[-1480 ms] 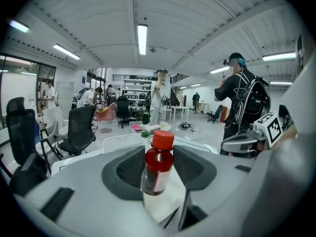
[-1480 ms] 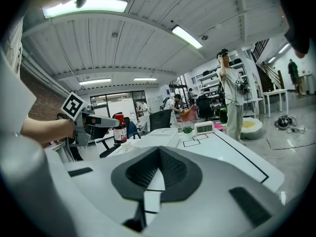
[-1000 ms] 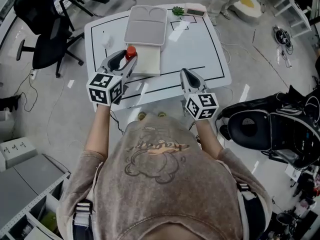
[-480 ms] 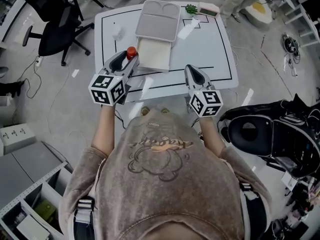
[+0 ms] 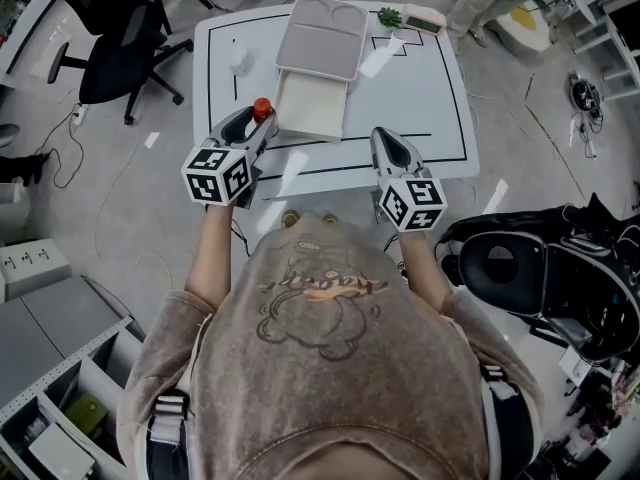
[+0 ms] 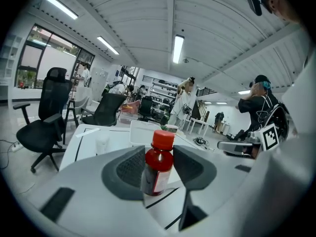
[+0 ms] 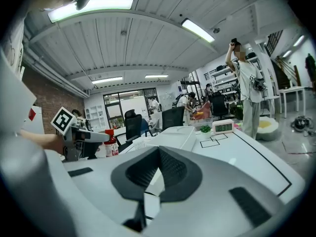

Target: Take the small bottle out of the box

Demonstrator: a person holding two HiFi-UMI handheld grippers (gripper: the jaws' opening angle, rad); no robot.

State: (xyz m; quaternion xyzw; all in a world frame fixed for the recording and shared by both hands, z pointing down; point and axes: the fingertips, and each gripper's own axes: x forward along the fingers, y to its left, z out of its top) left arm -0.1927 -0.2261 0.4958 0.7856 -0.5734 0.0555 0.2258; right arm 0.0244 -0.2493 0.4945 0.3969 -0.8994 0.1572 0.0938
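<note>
A small dark bottle with a red cap (image 5: 262, 108) is held upright between the pads of my left gripper (image 5: 254, 124), just left of the open white box (image 5: 312, 105) on the table. In the left gripper view the bottle (image 6: 157, 168) fills the gap and both pads of the left gripper (image 6: 160, 154) press its sides. The box lid (image 5: 320, 36) lies open behind its base. My right gripper (image 5: 386, 140) hovers over the table's front right with its jaws together and nothing held; in its own view the right gripper (image 7: 157, 154) shows its pads meeting, and the bottle (image 7: 111, 144) stands at the left.
A digital clock (image 5: 425, 18) and a small green plant (image 5: 388, 15) sit at the table's far edge, with a small white cup (image 5: 238, 60) at the far left. An office chair (image 5: 110, 28) stands left of the table and a black bag (image 5: 520, 258) lies on the floor at the right.
My left gripper has sunk a little with the bottle and drawn back from the box's left side toward the table's front. The right gripper has stayed put.
</note>
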